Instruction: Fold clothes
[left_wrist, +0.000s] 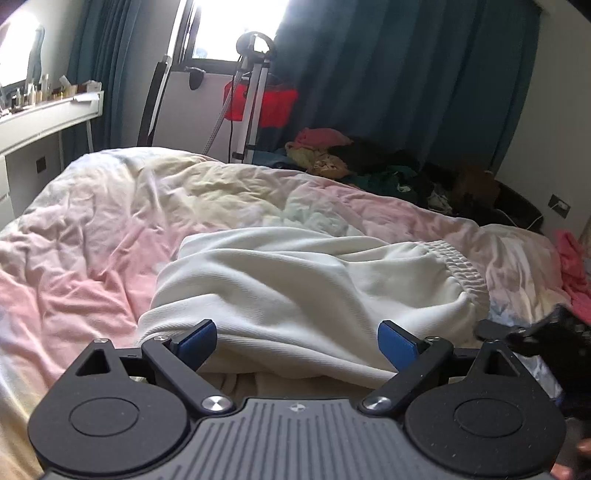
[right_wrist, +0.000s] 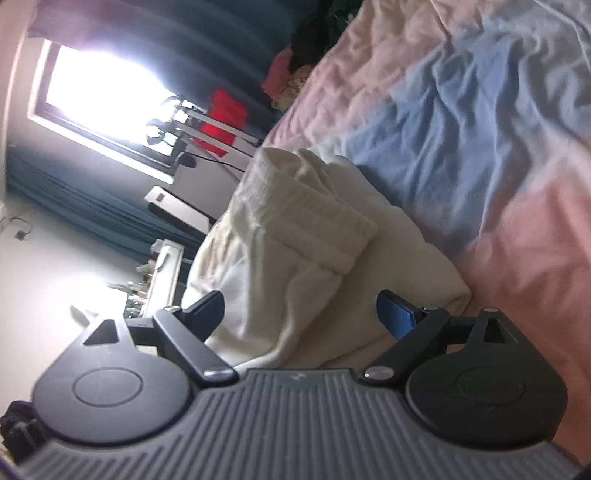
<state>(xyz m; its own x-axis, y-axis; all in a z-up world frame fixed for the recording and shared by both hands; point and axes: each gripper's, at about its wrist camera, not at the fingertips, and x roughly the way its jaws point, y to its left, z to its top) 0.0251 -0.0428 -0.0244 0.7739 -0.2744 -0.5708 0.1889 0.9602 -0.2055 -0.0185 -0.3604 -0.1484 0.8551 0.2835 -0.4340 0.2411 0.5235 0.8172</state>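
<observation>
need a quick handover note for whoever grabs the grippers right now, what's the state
Left gripper: open, blue-padded fingers on either side of the near edge of the cream-white ribbed garment with an elastic waistband, nothing gripped.
Right gripper: open, rolled sideways, at the same garment's end near the waistband.
The garment lies bunched and partly doubled over on the pink, blue and yellow pastel duvet.
A pile of mixed coloured clothes waits at the far side of the bed.
Done: apparently one rough fold. Left: flatten, finish folding, then the pile.
</observation>
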